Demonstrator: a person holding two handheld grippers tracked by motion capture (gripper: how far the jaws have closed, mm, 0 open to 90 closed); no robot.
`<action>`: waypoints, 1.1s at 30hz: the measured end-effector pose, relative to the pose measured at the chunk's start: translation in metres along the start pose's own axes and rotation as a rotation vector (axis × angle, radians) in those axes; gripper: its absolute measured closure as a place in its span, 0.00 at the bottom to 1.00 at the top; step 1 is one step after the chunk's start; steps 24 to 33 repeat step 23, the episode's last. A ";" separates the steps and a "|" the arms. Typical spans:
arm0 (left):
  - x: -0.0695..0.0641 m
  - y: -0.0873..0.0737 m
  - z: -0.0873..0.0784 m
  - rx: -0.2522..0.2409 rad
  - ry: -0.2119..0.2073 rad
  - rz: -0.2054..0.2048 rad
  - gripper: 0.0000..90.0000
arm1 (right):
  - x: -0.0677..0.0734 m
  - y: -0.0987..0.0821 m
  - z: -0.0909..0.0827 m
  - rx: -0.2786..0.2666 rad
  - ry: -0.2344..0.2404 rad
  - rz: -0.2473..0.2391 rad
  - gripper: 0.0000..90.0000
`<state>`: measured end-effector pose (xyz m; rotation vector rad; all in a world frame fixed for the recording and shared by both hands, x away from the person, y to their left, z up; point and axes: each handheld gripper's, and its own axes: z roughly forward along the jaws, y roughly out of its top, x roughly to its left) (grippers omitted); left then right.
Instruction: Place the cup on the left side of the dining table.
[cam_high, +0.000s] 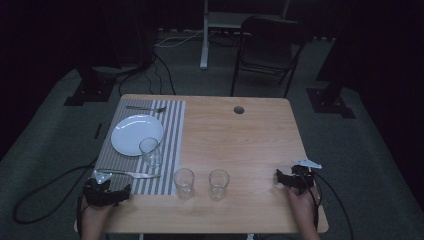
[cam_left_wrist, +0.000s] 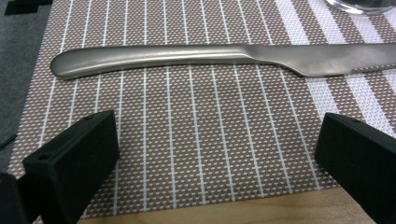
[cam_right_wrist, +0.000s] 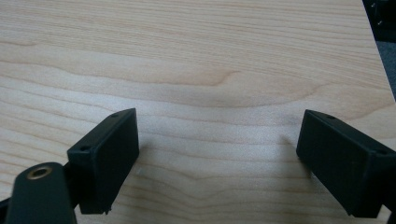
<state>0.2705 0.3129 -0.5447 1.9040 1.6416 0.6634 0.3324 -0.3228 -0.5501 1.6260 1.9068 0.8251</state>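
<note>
**Just ahead of the left hand-held gripper: a knife waiting to be taken**

Between the spread jaws of the left hand-held gripper (cam_left_wrist: 215, 154) there is only the striped placemat (cam_left_wrist: 196, 140); it holds nothing. Just beyond the jaws lies the knife (cam_left_wrist: 224, 58), flat across the placemat, its handle toward the left jaw and its blade toward the right. A little farther stands one glass (cam_high: 150, 152), then the white plate (cam_high: 136, 134) and a fork (cam_high: 146, 108) at the far edge. Two more glasses (cam_high: 184, 183) stand on the bare tabletop (cam_high: 250, 135) beside the placemat. The right hand-held gripper (cam_high: 281, 178) rests well apart, jaws also spread over bare wood.

I judge the step is the approach to the knife. The next move asks to go forward, lower over the handle, and close.
</note>
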 end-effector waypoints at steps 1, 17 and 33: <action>0.001 -0.001 0.000 -0.009 -0.008 -0.008 0.00 | 0.000 0.000 0.000 0.000 0.000 -0.001 0.14; 0.001 -0.002 0.000 -0.013 -0.009 -0.006 0.00 | 0.000 0.000 0.000 -0.001 -0.001 0.000 0.14; 0.001 -0.002 0.000 -0.013 -0.009 -0.006 0.00 | 0.000 0.000 0.000 0.000 -0.001 0.000 0.14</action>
